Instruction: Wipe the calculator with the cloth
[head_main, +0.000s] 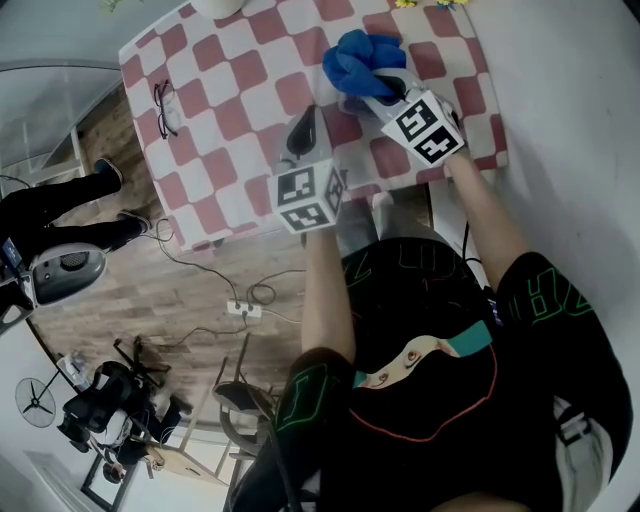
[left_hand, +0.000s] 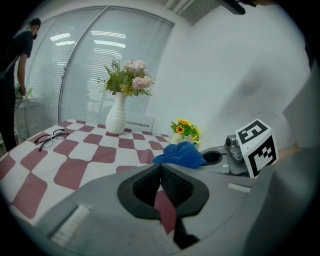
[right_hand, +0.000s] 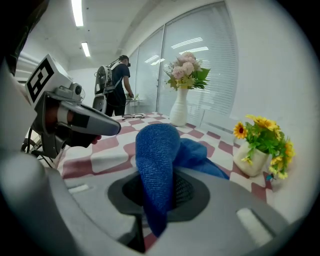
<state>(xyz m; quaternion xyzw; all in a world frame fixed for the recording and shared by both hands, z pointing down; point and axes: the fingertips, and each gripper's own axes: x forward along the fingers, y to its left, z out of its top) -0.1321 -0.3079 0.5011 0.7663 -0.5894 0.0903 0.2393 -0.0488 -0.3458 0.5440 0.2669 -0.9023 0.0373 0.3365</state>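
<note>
A blue cloth (head_main: 360, 60) is bunched up over the far right of the checkered table (head_main: 230, 90). My right gripper (head_main: 378, 90) is shut on it. In the right gripper view the cloth (right_hand: 156, 150) stands up between the jaws and hides the fingertips of the right gripper (right_hand: 159, 175). My left gripper (head_main: 303, 130) hovers over the table's near middle, left of the cloth. Its pads meet at the tip with nothing between them, as the left gripper view shows of the left gripper (left_hand: 160, 167). From there the cloth (left_hand: 180, 154) lies ahead to the right. No calculator shows in any view.
A pair of glasses (head_main: 164, 105) lies near the table's left edge. A white vase with flowers (left_hand: 116, 117) stands at the far edge, and a small pot of yellow flowers (right_hand: 262, 147) at the far right corner. A person (right_hand: 117, 85) stands beyond the table.
</note>
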